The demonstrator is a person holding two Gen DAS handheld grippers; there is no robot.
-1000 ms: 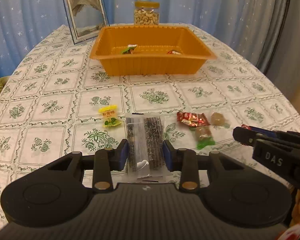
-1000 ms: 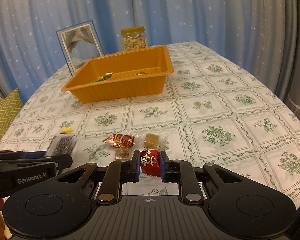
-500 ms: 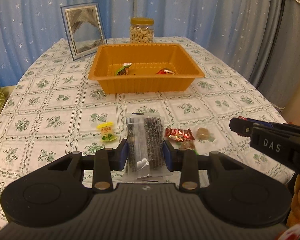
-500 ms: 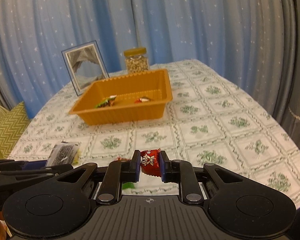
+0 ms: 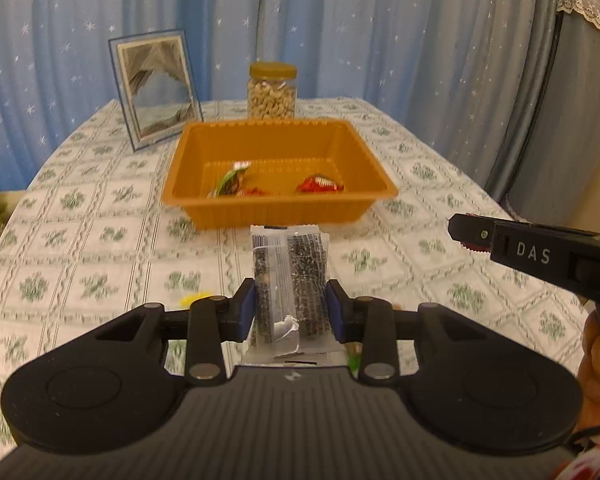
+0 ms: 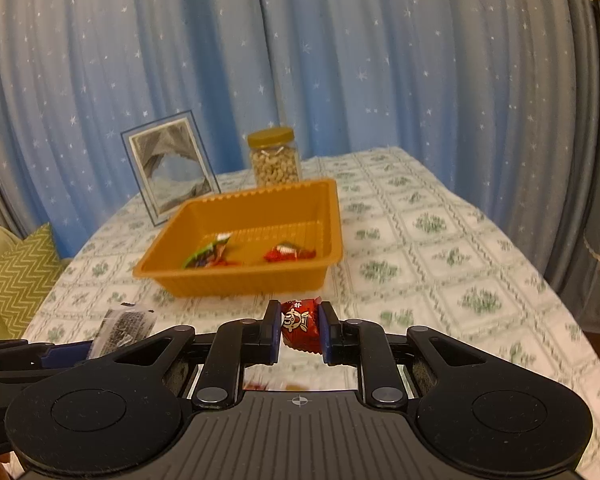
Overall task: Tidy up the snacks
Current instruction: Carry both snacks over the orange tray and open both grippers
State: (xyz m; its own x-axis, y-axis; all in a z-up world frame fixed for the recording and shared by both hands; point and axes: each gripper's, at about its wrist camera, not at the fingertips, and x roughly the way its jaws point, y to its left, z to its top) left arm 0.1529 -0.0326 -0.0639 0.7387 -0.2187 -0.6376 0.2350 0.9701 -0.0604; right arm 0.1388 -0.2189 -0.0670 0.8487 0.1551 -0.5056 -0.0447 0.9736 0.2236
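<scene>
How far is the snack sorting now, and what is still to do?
Done: a few wrapped snacks already lie in the orange tray.

In hand: the left gripper is shut on a dark snack packet, and the right gripper on a red candy; both are held in front of the tray.

Left: both must go into the tray. A yellow sweet and probably more still lie on the table.

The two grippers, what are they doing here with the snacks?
A person is sorting snacks into the orange tray. The left gripper is shut on a clear pack of dark snack, and the right gripper is shut on a red candy. Both are held above the table, short of the tray. A green-wrapped snack and a red-wrapped snack already lie inside it.
</scene>
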